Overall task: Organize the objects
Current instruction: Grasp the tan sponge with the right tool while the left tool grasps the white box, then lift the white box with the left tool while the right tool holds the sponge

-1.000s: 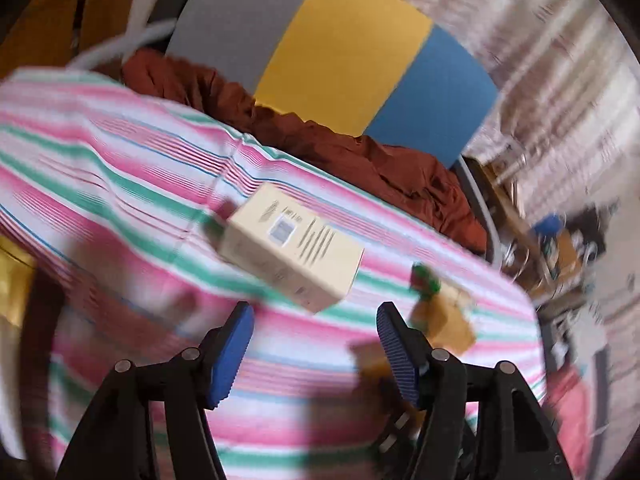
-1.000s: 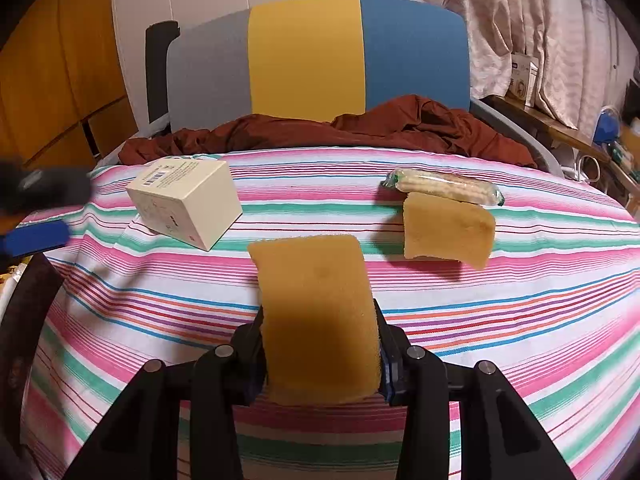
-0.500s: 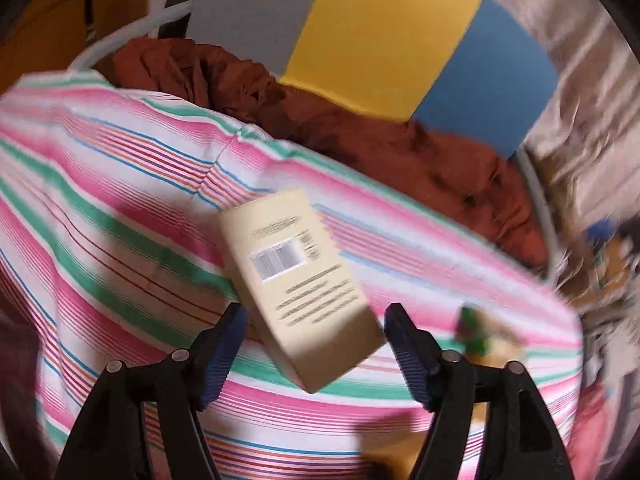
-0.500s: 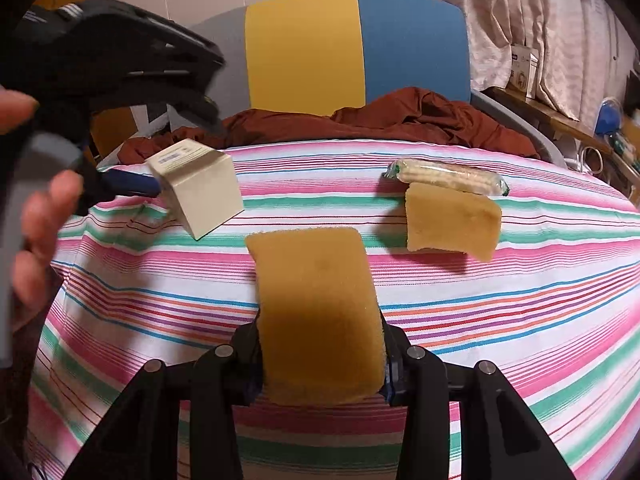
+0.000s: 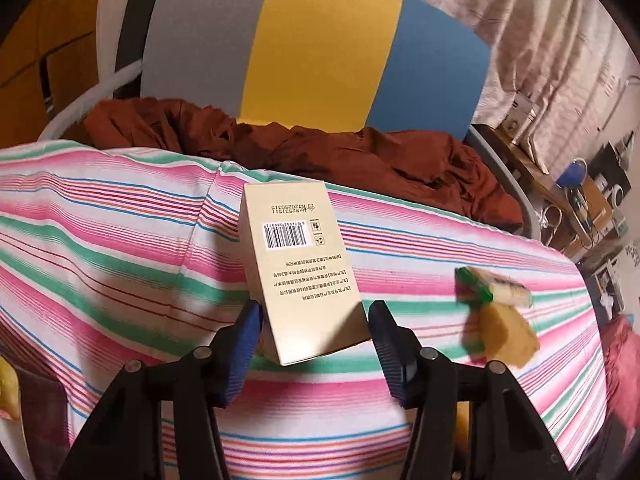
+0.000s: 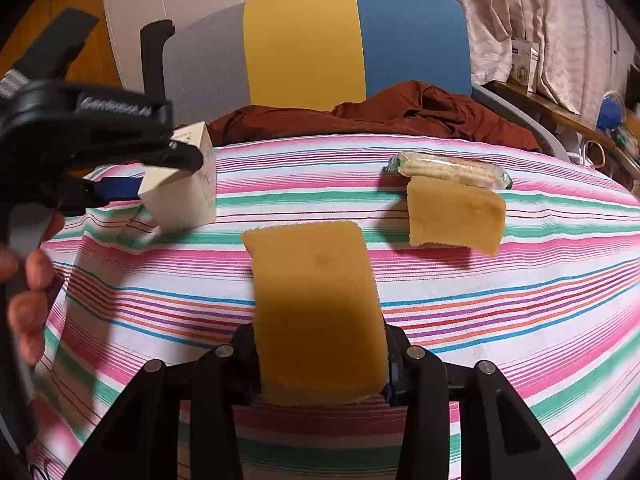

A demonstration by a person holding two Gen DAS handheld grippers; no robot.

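Left gripper (image 5: 314, 344) is set astride the near end of the cream box (image 5: 296, 268), jaws just closing in; left pad looks to be touching, a slight gap is seen at the right pad. Box is tilted up off the striped cloth (image 5: 100, 248) toward the counter's left edge. Yellow sponge (image 6: 316, 312) is clamped in the right gripper (image 6: 320, 364). Second sponge (image 6: 454, 216) and wrapped biscuit pack (image 6: 448, 170) are lying, touching, near the far right edge.
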